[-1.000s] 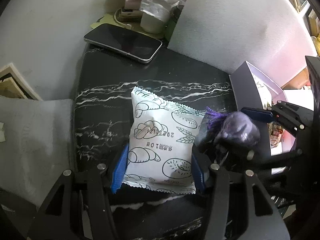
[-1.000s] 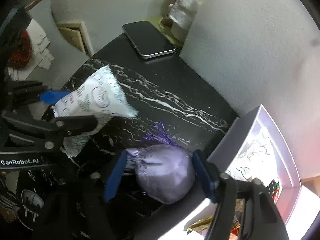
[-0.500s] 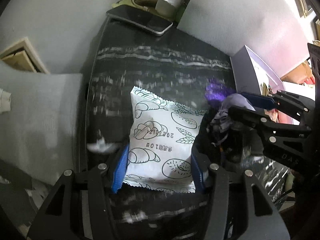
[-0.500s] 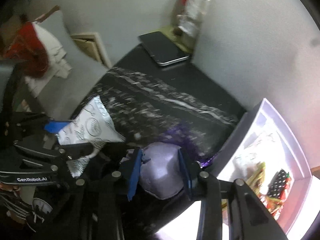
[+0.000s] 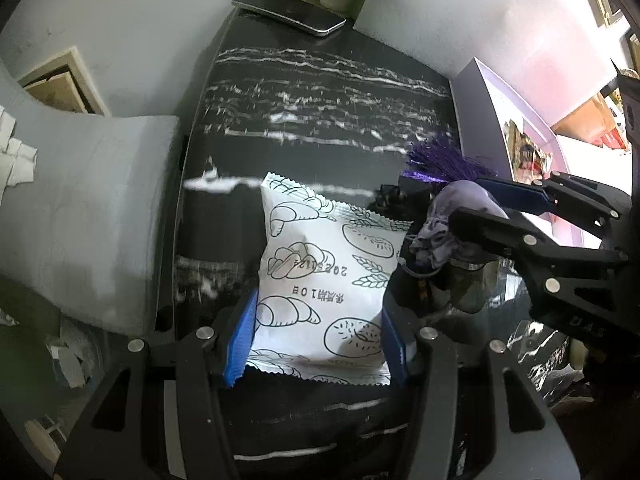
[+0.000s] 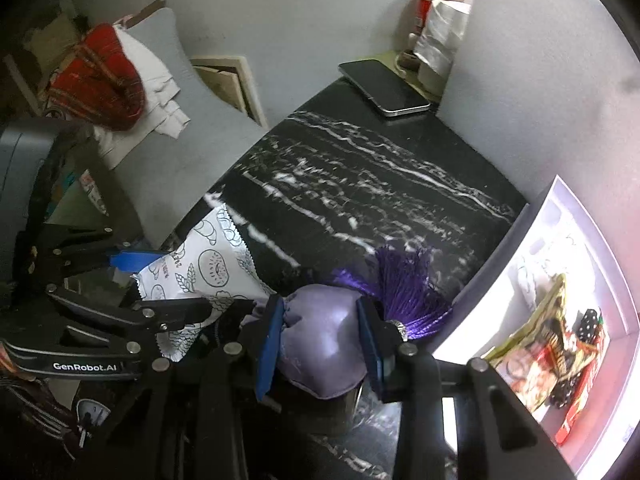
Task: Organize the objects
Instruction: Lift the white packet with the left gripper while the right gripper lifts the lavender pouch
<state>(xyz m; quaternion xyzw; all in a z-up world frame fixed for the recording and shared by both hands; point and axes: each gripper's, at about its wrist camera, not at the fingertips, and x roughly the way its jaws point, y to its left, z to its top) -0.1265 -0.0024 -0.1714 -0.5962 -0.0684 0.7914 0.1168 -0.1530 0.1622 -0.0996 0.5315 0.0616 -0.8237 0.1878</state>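
My left gripper [image 5: 316, 336] is shut on a white snack packet [image 5: 324, 276] printed with bread drawings, held above the black marble table [image 5: 320, 92]. The packet also shows in the right wrist view [image 6: 208, 268]. My right gripper [image 6: 320, 344] is shut on a lilac satin pouch [image 6: 320, 344] with a purple tassel [image 6: 404, 292]. In the left wrist view the pouch [image 5: 452, 224] hangs just right of the packet. A white open box [image 6: 560, 280] with snacks inside stands at the right.
A smartphone [image 6: 384, 88] lies at the table's far end, by a jar [image 6: 436, 4] and a wrapped roll [image 6: 440, 36]. A grey cushion [image 6: 172, 120] with a red cloth bundle [image 6: 100, 80] lies left. A grey panel [image 5: 460, 20] rises behind the table.
Both grippers have pulled back and up from the table with their loads. The right gripper's jaws have closed tighter on the pouch.
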